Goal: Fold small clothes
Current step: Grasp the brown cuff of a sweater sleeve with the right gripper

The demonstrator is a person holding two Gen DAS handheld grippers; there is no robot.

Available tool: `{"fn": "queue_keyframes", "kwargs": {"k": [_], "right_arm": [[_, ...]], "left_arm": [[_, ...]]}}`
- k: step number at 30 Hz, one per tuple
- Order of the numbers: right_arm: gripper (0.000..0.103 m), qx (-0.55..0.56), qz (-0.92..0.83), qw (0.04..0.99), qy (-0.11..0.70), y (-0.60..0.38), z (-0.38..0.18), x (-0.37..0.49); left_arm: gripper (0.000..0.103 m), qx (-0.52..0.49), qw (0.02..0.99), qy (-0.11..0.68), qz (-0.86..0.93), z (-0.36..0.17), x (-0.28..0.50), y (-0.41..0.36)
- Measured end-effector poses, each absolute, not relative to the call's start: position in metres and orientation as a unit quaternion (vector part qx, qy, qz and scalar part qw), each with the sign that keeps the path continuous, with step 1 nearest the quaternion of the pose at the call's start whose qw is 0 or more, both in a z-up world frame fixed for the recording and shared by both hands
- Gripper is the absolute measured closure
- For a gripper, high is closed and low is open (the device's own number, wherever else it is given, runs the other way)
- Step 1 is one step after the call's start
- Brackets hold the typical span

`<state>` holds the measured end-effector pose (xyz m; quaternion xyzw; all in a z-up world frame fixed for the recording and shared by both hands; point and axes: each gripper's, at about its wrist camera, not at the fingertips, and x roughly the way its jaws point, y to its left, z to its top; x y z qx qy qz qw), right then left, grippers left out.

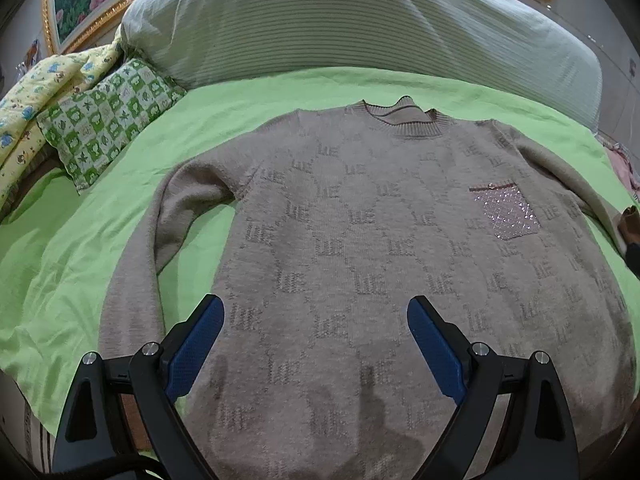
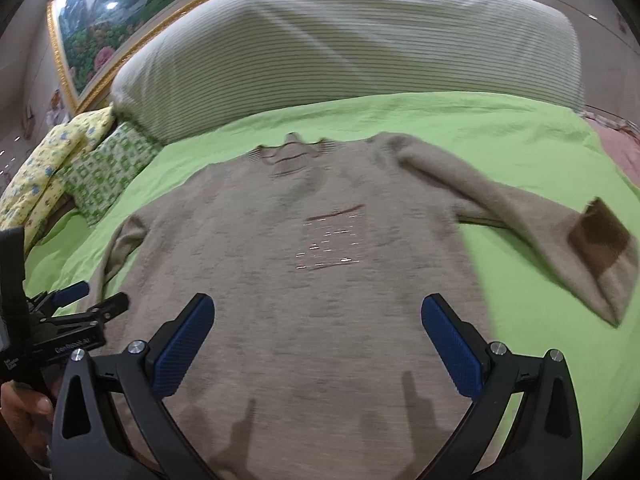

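Blue-padded fingers of the left gripper (image 1: 316, 322) frame the lower body of one beige knit sweater (image 1: 360, 248), spread wide apart with nothing between them; they hang over the knit without pinching it. From the right wrist camera, the right gripper (image 2: 318, 320) is likewise wide open and empty above the sweater's hem area, with the sweater (image 2: 304, 280) blurred in that view.

One sweater lies flat, front up, on the green bed sheet (image 1: 80, 240), its ribbed neckline (image 1: 400, 120) pointing toward the headboard end. Two sleeves show: one runs down along the body on the left of the left wrist view, the other stretches out to the right in the right wrist view and ends in a brown cuff (image 2: 600, 236). One sparkly chest pocket (image 1: 508, 212) sits on the front, and a repeated letter pattern covers the knit.

At the left edge of the right wrist view the left gripper appears again, with a hand (image 2: 24, 416) holding its handle.

Behind the sweater lies one large striped pillow (image 1: 360, 20). Beside it sit one green-and-white checked cushion (image 1: 108, 120) and one yellow printed quilt (image 1: 36, 100). One gold-framed landscape painting (image 2: 132, 12) hangs on the wall.
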<state>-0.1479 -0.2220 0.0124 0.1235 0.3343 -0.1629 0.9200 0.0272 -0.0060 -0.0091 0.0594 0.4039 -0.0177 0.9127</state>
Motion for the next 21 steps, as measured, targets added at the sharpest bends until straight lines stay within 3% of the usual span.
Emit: {"fn": "queue_keyframes", "kwargs": {"k": [16,18,19,20,21], "right_arm": [[0.002,0.103,-0.407,0.839,0.347,-0.398,0.009,-0.224],[0.011,0.097,-0.414,0.825,0.371,-0.414,-0.001,-0.217],[0.025,0.090,-0.420,0.815,0.388,-0.420,-0.008,-0.214],[0.049,0.091,-0.420,0.808,0.402,-0.426,-0.014,-0.214],[0.060,0.111,-0.408,0.812,0.403,-0.431,-0.017,-0.218]], "left_arm": [[0.009,0.058,0.903,0.426,-0.025,-0.017,0.049,-0.020],[0.009,0.062,0.902,0.427,-0.026,-0.019,0.052,-0.024],[0.009,0.063,0.901,0.428,-0.027,-0.020,0.053,-0.026],[0.009,0.063,0.901,0.427,-0.027,-0.021,0.054,-0.027],[0.009,0.064,0.902,0.427,-0.028,-0.022,0.055,-0.028]]}}
